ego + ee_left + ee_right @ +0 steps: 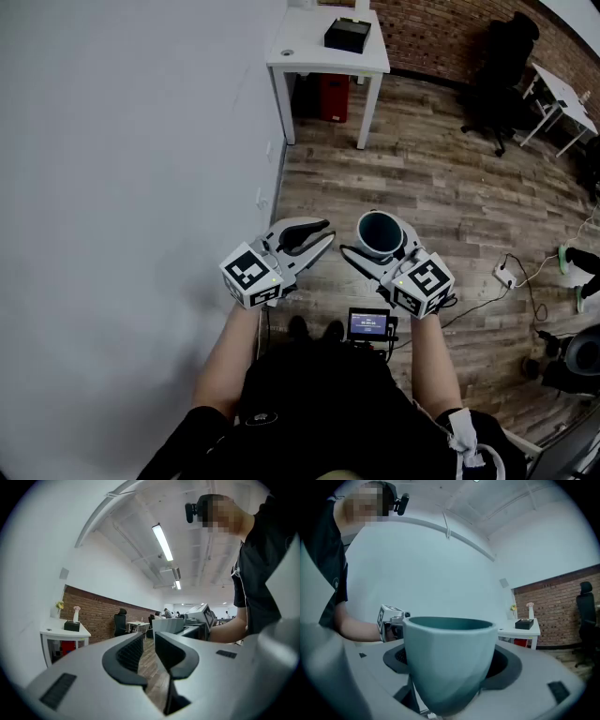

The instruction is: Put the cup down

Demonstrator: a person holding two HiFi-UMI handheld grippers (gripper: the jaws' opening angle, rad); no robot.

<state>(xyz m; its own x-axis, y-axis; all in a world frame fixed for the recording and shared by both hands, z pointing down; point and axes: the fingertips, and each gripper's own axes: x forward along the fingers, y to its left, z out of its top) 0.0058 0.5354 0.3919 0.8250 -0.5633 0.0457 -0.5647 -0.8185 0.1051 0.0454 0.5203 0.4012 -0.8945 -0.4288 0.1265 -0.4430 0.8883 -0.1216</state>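
Note:
A teal cup [380,232] hangs upright in the air over the wooden floor, well away from any table. My right gripper [381,240] is shut on it, one jaw on each side of its wall. In the right gripper view the cup [450,663] fills the middle, held between the dark pads [506,665] of the right gripper [450,656]. My left gripper [328,234] is beside it on the left, level, jaws nearly together and holding nothing. In its own view the left gripper [149,641] shows only a thin slit between the pads.
A white table [309,58] with a black box [347,35] stands far ahead against the white wall, a red bin [333,97] under it. A black office chair [497,75] and a second white desk [562,94] are at the far right. Cables and a power strip [506,274] lie on the floor at right.

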